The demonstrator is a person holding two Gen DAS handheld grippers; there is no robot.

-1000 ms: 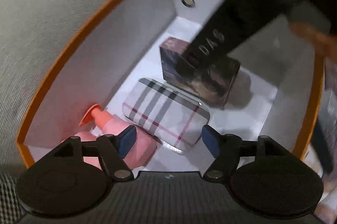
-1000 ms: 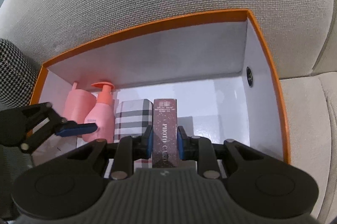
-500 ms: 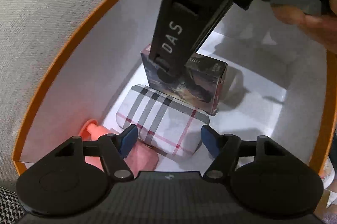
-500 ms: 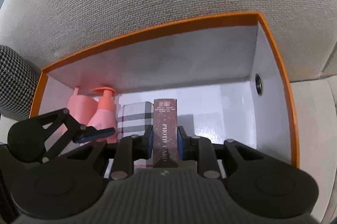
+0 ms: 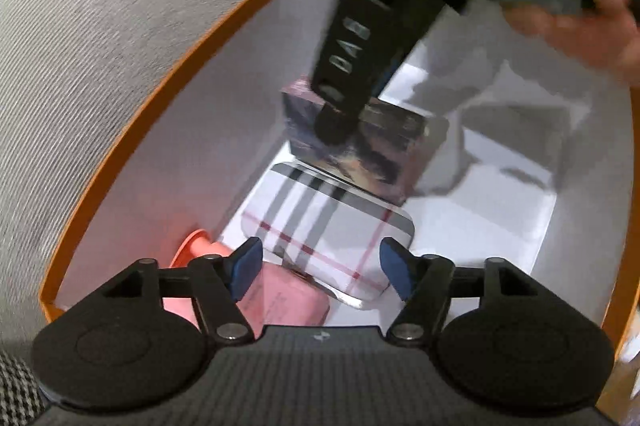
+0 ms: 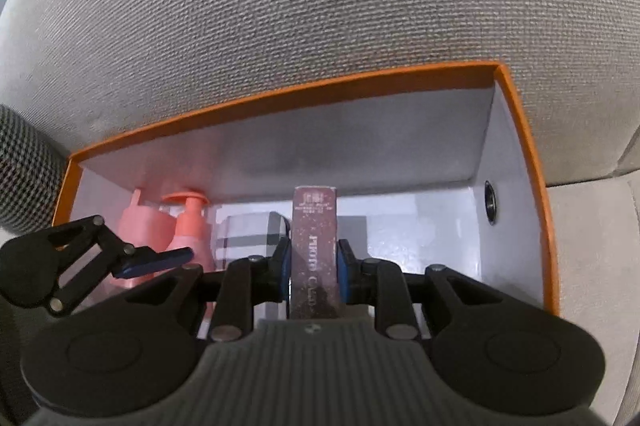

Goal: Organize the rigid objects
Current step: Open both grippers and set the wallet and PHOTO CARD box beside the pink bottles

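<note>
Card box [image 6: 314,250] between right tongs [image 6: 313,268].

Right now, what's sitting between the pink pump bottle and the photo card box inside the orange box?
The plaid case lies between the pink pump bottle and the photo card box; both wrist views show it.

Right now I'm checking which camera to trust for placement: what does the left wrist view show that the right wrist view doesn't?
Left wrist only: the card box's dark illustrated face, the plaid case's broad top, and a hand holding the right claw's body.

Right wrist only: the right claw clamped on the box's "PHOTO CARD" edge, a second pink container, and the sofa backrest.

Both: orange box, pink pump bottle, open left claw.
</note>
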